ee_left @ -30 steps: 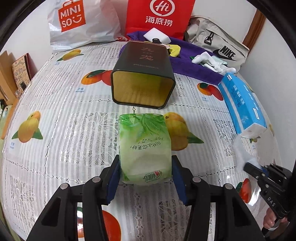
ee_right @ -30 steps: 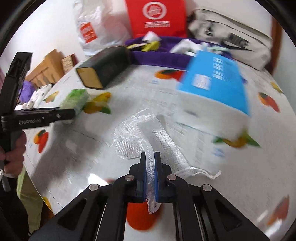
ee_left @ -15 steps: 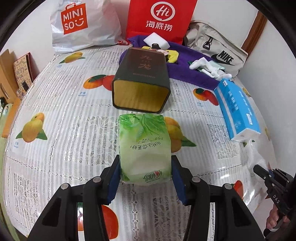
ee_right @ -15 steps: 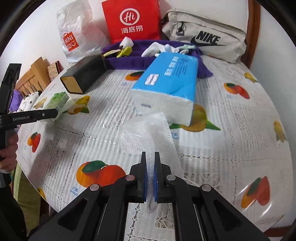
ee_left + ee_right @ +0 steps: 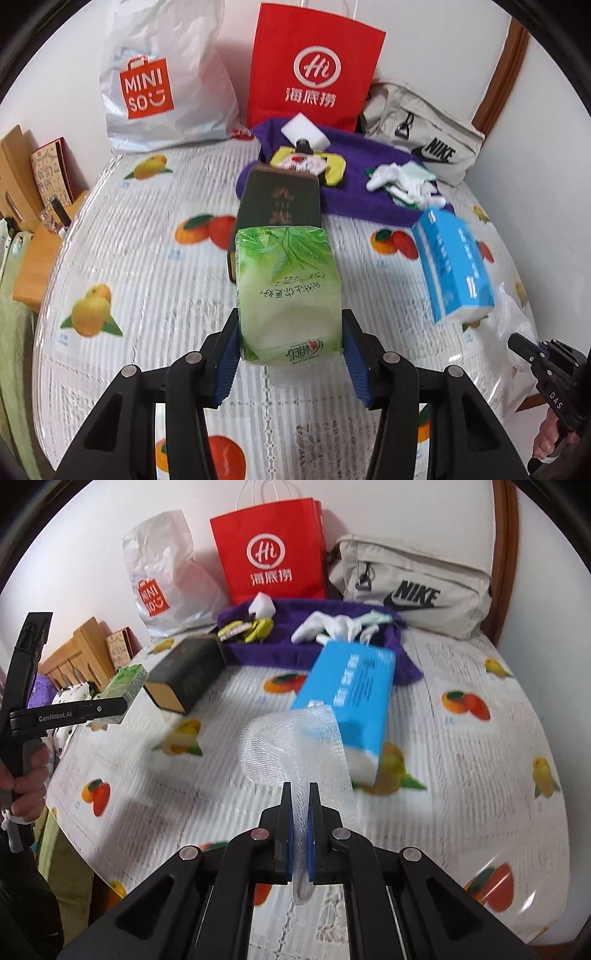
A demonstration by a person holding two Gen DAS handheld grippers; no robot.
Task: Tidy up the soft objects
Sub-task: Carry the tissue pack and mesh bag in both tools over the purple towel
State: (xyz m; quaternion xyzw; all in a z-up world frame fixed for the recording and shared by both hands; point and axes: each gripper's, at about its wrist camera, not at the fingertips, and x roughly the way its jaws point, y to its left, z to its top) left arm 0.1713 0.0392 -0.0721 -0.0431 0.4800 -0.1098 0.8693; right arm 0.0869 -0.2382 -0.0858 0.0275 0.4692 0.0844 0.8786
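My left gripper (image 5: 290, 354) is shut on a green tissue pack (image 5: 288, 288) and holds it above the table, in front of the dark box (image 5: 279, 201). The pack also shows in the right wrist view (image 5: 127, 685). My right gripper (image 5: 300, 801) is shut on a white mesh bag (image 5: 295, 746), lifted off the table in front of the blue tissue pack (image 5: 351, 698). In the left wrist view the right gripper (image 5: 524, 349) is at the far right with the mesh bag (image 5: 511, 317) hanging from it, beside the blue tissue pack (image 5: 454, 262).
A purple cloth (image 5: 354, 188) at the back holds white socks (image 5: 402, 182), a yellow item (image 5: 306, 166) and a white sponge (image 5: 304, 131). Behind it stand a Miniso bag (image 5: 162, 77), a red paper bag (image 5: 314, 70) and a Nike bag (image 5: 417, 133). Wooden furniture (image 5: 33, 236) is left.
Both grippers have risen and pulled back from the table with their loads. The green pack now hides the box's open end. The mesh bag hangs clear of the tablecloth.
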